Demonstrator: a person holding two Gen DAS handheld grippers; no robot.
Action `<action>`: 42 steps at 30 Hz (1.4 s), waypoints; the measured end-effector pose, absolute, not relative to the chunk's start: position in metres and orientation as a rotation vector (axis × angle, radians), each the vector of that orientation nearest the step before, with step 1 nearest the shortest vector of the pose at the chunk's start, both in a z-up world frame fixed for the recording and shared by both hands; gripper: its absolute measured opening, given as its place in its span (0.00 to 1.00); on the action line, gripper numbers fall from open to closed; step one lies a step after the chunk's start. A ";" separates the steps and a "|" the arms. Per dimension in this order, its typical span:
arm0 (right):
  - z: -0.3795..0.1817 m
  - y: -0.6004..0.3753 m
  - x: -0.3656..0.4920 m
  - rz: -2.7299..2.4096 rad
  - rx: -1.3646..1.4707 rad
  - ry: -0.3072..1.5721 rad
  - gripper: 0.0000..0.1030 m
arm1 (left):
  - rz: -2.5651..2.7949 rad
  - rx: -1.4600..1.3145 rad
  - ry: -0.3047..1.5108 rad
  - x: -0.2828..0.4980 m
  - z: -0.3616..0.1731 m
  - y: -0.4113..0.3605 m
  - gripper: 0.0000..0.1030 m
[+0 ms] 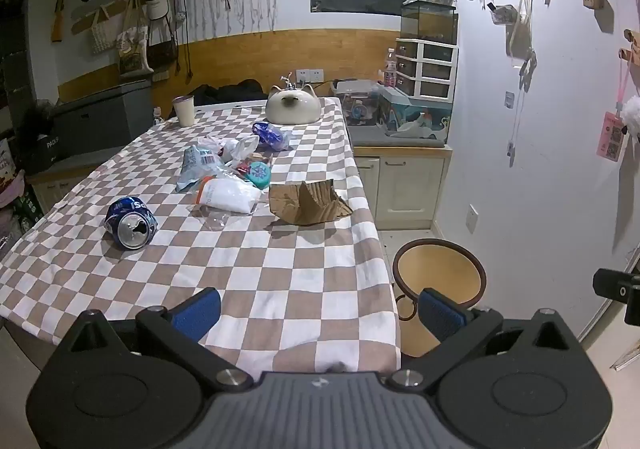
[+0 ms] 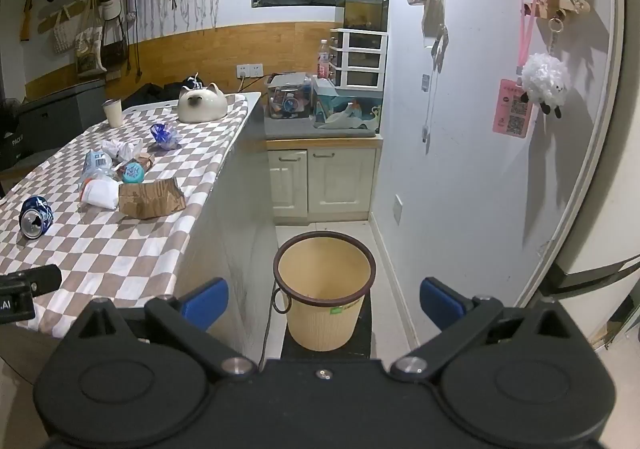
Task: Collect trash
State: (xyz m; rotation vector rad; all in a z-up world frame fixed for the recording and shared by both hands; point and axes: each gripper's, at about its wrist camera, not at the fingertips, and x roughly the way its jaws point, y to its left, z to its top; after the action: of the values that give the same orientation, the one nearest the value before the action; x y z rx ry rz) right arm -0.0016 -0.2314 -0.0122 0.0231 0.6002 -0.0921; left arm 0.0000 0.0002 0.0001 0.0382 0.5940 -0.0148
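Left-wrist view: the left gripper hangs over the near edge of the table, which is covered by a brown-and-white checked cloth; its jaws are spread wide with nothing between them. The trash lies well ahead of the jaws. A crushed blue can rests on its side at about 10 o'clock from the jaws, apart from the rest. A torn piece of cardboard stands at 12 o'clock. Just left of the cardboard lies a white packet, and behind it a heap of wrappers with a teal lid against it. A crumpled blue bag sits farther back, between the heap and a cat-shaped ornament. A paper cup stands at the far left corner of the table. The bin, tan with a dark rim, stands on the floor off the table's right edge, at 1 o'clock, partly behind the right finger.

Right-wrist view: the right gripper hovers above the floor, jaws spread wide and empty. The bin's mouth lies between the two fingers at 12 o'clock, near but untouched. All trash stays on the table at 10 to 11 o'clock, well apart from these jaws
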 end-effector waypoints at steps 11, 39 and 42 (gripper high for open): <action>-0.013 -0.230 -0.003 -0.094 0.021 0.584 1.00 | -0.015 0.040 0.594 0.000 0.000 0.000 1.00; -0.013 -0.231 -0.001 -0.094 0.020 0.584 1.00 | -0.015 0.040 0.591 0.000 0.000 0.000 1.00; -0.014 -0.231 -0.001 -0.094 0.020 0.586 1.00 | -0.014 0.040 0.591 0.000 0.000 0.000 1.00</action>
State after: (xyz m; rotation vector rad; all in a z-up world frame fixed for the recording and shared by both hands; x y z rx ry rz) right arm -0.0009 -0.2307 -0.0137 0.0203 0.5857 -0.0937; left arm 0.0000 0.0001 0.0000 0.0400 0.5912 -0.0143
